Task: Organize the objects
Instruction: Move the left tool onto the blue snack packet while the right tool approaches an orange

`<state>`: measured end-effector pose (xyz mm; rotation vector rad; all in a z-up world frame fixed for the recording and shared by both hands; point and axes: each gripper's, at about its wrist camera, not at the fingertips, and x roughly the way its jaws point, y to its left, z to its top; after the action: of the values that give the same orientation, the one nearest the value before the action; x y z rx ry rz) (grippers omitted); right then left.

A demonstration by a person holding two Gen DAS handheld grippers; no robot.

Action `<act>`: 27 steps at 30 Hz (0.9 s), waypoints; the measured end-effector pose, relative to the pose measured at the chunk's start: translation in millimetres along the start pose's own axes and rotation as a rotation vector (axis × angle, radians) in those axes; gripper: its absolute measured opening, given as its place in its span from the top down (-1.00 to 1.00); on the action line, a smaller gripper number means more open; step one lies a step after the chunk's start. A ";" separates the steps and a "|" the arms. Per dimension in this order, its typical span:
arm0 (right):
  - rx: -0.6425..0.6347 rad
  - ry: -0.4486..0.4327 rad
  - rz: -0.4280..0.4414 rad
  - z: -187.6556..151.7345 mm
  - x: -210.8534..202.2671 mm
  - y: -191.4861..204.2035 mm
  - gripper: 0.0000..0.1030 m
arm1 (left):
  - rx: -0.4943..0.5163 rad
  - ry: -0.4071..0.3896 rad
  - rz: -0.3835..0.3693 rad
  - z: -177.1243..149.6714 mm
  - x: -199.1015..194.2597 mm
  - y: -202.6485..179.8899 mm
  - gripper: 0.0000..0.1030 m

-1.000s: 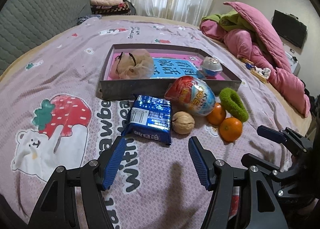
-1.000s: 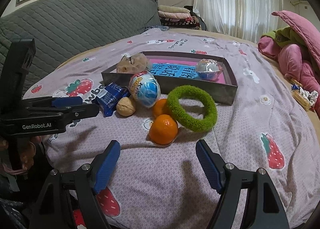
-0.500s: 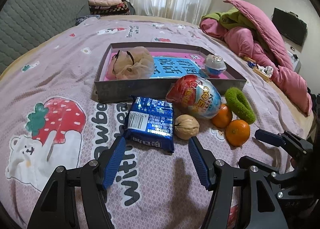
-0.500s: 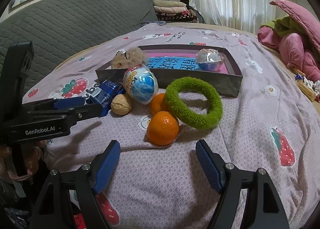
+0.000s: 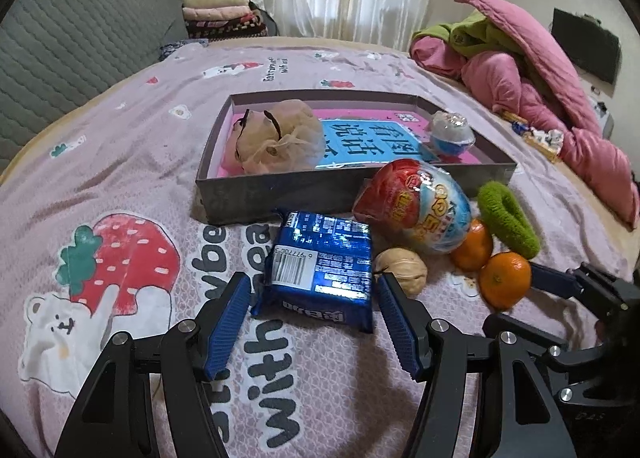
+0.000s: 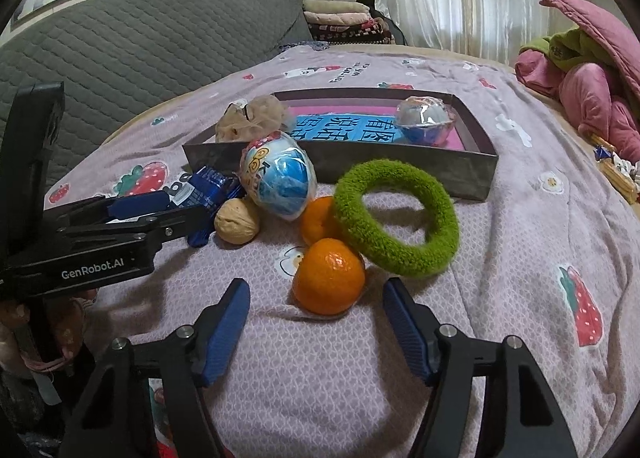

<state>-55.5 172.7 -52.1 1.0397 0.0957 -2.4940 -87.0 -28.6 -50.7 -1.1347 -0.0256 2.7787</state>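
Left tool [image 5: 313,290] gapes around the blue packet's [image 5: 320,258] near end; right tool [image 6: 316,294], closing, frames the orange [image 6: 329,276], untouched.

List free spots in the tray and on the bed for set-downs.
Tray: bare middle over the blue sheet, between the mesh pouch and the capsule ball. Bed: open blanket left of the biscuit pack, around the strawberry print. Crowded: the front wall, with egg toy, walnut, oranges, green ring.

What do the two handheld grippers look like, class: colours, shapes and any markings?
Both the left gripper and the right gripper have black angular frames with silver screws and two jaws faced with ribbed blue pads. The right wrist view shows white "GenRobot.AI" lettering on the left gripper's side.
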 end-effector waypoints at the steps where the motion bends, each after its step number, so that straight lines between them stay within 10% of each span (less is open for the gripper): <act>1: -0.004 -0.001 -0.002 0.7 1.0 0.6 -0.30 | 0.005 0.000 0.004 0.0 1.2 -0.5 -0.30; 27: -0.084 -0.014 -0.063 4.3 12.1 4.8 0.27 | -0.020 0.009 -0.016 9.3 28.6 1.6 -0.28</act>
<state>-63.9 163.0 -56.9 0.9992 0.2302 -2.5295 -113.8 -26.0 -64.0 -1.1463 -0.0620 2.7655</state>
